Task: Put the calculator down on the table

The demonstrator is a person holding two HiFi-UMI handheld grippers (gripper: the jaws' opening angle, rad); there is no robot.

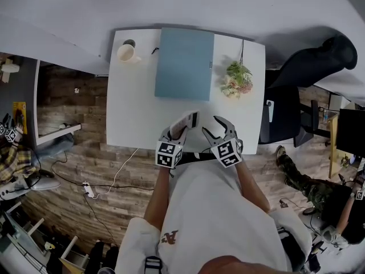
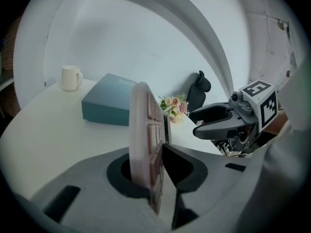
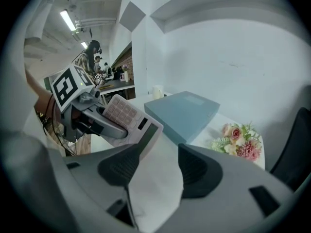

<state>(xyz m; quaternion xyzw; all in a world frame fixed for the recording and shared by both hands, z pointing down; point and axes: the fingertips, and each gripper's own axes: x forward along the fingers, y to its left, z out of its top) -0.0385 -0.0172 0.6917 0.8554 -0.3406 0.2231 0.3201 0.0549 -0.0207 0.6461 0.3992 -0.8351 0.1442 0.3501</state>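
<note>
The pale pink calculator [image 1: 187,121] stands on edge in the air over the white table's [image 1: 134,116] near edge, keys facing right. My left gripper [image 1: 181,130] is shut on it; in the left gripper view the calculator [image 2: 146,130] rises between the jaws of the left gripper [image 2: 156,152]. My right gripper [image 1: 212,129] hovers just to its right, open and holding nothing. In the right gripper view only the bare table shows in the gap of the right gripper [image 3: 155,166], and the calculator [image 3: 124,114] sits up and to the left in the left gripper's fingers [image 3: 104,125].
A teal box [image 1: 185,63] lies at the table's back middle. A white mug [image 1: 126,52] stands at the back left and a small flower bunch [image 1: 236,79] to the box's right. A black chair [image 1: 296,96] stands by the table's right side. Cables lie on the wooden floor [image 1: 114,178].
</note>
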